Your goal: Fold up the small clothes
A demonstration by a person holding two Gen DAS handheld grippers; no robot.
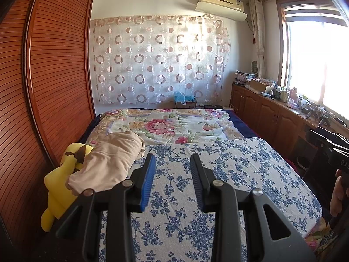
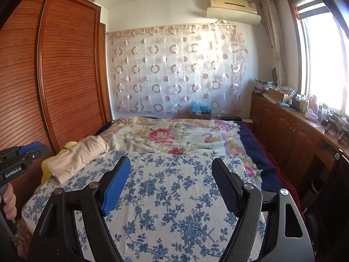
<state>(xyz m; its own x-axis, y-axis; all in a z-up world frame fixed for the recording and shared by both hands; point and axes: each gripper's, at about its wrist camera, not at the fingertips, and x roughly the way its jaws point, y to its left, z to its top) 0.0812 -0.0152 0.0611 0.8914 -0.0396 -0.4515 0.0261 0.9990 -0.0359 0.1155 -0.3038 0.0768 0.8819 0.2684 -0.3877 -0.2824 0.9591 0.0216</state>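
Note:
A folded beige garment point(image 1: 109, 159) lies at the left edge of the blue-flowered white cloth point(image 1: 229, 174) on the bed, resting partly on a yellow plush toy point(image 1: 59, 181). It also shows in the right wrist view point(image 2: 76, 156), far left. My left gripper point(image 1: 172, 161) is open and empty above the cloth, just right of the garment. My right gripper point(image 2: 171, 166) is open wide and empty above the same cloth point(image 2: 174, 196). The right gripper's body shows at the right edge of the left wrist view, and the left gripper's body at the left edge of the right wrist view.
A slatted wooden wardrobe point(image 1: 43, 76) stands close along the bed's left side. A pink floral quilt point(image 1: 170, 126) covers the far half of the bed. Low wooden cabinets point(image 1: 272, 118) with clutter on top run under the window on the right.

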